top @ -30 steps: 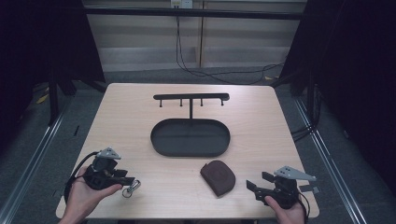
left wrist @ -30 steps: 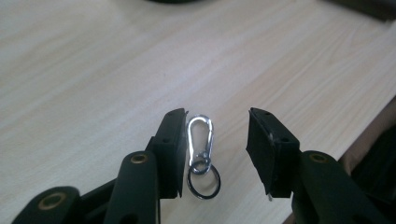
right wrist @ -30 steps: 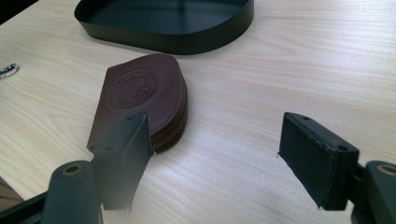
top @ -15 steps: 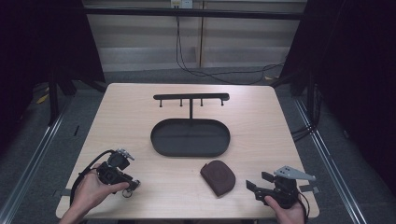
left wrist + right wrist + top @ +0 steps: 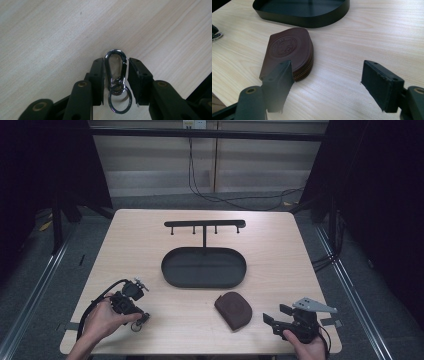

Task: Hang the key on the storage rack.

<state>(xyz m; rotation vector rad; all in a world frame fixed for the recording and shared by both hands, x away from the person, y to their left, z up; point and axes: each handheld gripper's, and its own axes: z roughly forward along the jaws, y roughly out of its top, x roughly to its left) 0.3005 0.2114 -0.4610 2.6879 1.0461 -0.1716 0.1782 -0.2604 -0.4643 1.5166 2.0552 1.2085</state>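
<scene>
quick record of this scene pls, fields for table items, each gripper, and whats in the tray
surface: wooden table
tray: black oval tray, nothing seen inside
rack: black hook rack standing behind the tray
pouch: brown zip pouch, flat on the table, untouched
left gripper: jaws either side of a silver carabiner clip with key ring, contact unclear
right gripper: open, beside the pouch

Both grippers are black. The left gripper (image 5: pixel 141 319) has flat jaws with small screws, brass-coloured pivot pins and a black cable looping behind it. The right gripper (image 5: pixel 273 316) carries a grey three-cornered plate on top. The person's forearms are bare.
</scene>
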